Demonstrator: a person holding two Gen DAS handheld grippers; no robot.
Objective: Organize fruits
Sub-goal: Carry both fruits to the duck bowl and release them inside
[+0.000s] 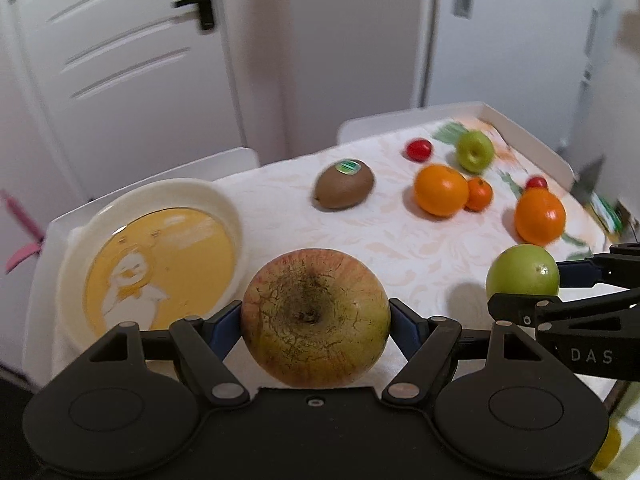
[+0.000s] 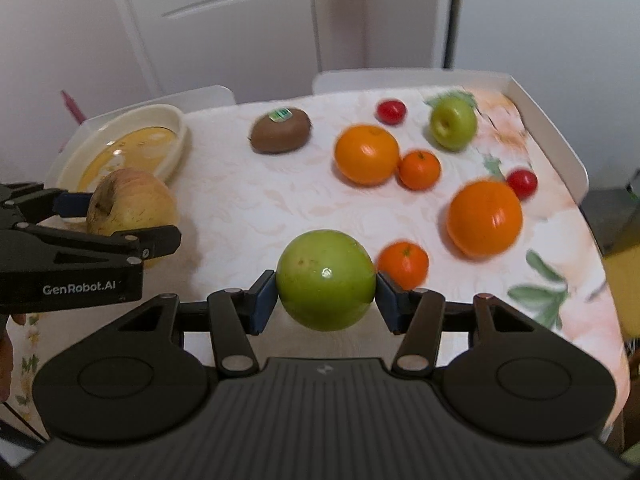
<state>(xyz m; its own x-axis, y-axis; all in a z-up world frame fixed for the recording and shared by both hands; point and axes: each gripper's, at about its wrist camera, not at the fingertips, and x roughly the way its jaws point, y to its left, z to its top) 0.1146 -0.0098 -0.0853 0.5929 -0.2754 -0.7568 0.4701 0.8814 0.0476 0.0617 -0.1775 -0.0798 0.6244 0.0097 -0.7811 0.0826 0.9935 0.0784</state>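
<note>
Since the left gripper (image 1: 315, 320) is clamped on the big russet apple (image 1: 315, 318) and hangs just above the table's near left part, the plate (image 1: 224, 208) at the table's left edge lies just ahead and to its left, nearer this arm than the other. The right gripper (image 2: 326, 286), closed on a green apple (image 2: 326, 280), hangs beside it toward the near middle, with the left gripper between it and the plate, so I judge the russet apple goes in first
</note>
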